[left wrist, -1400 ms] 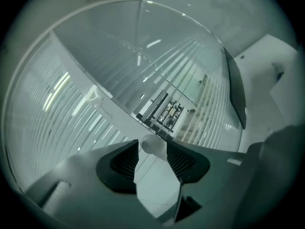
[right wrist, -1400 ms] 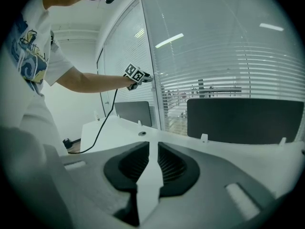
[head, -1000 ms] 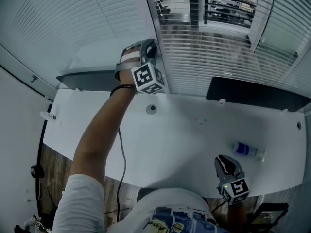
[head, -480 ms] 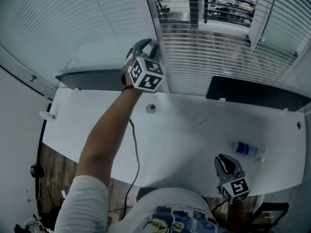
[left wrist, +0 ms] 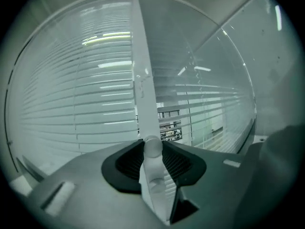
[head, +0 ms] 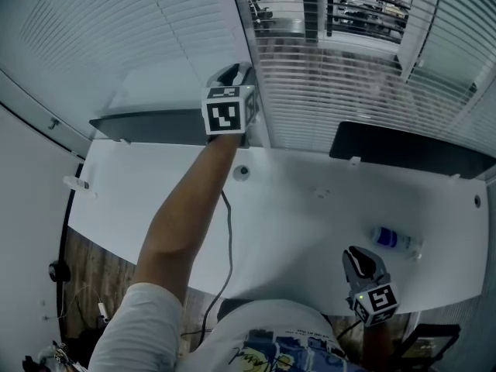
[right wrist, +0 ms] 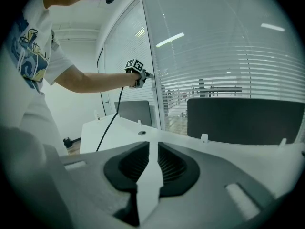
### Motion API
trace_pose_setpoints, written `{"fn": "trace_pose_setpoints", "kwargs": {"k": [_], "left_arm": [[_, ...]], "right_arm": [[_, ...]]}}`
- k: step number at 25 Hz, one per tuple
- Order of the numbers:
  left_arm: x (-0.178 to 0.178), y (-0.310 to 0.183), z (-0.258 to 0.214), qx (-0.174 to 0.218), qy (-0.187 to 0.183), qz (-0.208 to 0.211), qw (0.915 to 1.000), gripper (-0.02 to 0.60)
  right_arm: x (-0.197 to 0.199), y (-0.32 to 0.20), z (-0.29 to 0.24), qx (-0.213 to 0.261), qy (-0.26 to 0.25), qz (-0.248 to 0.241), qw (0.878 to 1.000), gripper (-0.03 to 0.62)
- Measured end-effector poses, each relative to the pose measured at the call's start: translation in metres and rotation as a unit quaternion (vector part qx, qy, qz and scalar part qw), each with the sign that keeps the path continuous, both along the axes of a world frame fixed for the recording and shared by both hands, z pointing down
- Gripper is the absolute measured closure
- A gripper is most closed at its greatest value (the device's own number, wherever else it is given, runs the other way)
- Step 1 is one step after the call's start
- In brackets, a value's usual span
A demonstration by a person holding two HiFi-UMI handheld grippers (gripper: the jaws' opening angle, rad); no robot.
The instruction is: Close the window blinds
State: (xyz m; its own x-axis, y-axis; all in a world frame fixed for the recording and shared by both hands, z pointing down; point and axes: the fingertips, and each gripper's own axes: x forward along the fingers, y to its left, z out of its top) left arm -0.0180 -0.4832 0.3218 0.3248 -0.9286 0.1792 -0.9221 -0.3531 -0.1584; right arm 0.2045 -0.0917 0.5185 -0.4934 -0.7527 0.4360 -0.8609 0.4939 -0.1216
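our left claw (head: 237,74) pinches the white blind wand (left wrist: 144,94) just beside the window frame (head: 246,37), the blinds (head: 341,91) hanging with slats partly open; our right claw (head: 361,263), slightly spread and empty, hovers over the counter (head: 294,208) near a bottle (head: 394,239)

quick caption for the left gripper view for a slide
Jaws of the left gripper closed on the white tilt wand, window blinds behind.

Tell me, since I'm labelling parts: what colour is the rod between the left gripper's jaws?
White; the rod shows best in the left gripper view.
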Motion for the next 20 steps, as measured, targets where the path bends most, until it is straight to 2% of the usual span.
{"fn": "trace_pose_setpoints", "kwargs": {"k": [3,7,10,12,17,20], "left_arm": [[-0.0015,0.0002,-0.0004,-0.021,0.056,0.000,0.9982,0.453],[-0.0013,-0.0017,0.0028,-0.051,0.135,0.008,0.9895,0.453],[-0.0010,-0.0027,0.0034,-0.065,0.166,0.016,0.9838,0.453],[-0.0006,-0.0029,0.0036,-0.067,0.162,0.020,0.9843,0.451],[-0.0026,-0.0021,0.0013,-0.032,0.077,0.012,0.9964,0.448],[-0.0033,0.0011,0.0025,-0.020,0.052,0.016,0.9983,0.443]], "right_arm": [[0.0002,-0.0006,0.0003,0.000,0.001,0.000,1.000,0.551],[0.0013,-0.0007,0.0013,-0.001,0.000,-0.001,1.000,0.551],[0.0011,-0.0022,-0.0017,0.004,0.005,-0.003,1.000,0.551],[0.0011,-0.0012,-0.0019,0.005,0.003,-0.001,1.000,0.551],[0.0005,0.0013,-0.0031,0.000,0.004,0.006,1.000,0.551],[0.0020,0.0047,-0.0046,0.002,0.010,0.008,1.000,0.551]]}}
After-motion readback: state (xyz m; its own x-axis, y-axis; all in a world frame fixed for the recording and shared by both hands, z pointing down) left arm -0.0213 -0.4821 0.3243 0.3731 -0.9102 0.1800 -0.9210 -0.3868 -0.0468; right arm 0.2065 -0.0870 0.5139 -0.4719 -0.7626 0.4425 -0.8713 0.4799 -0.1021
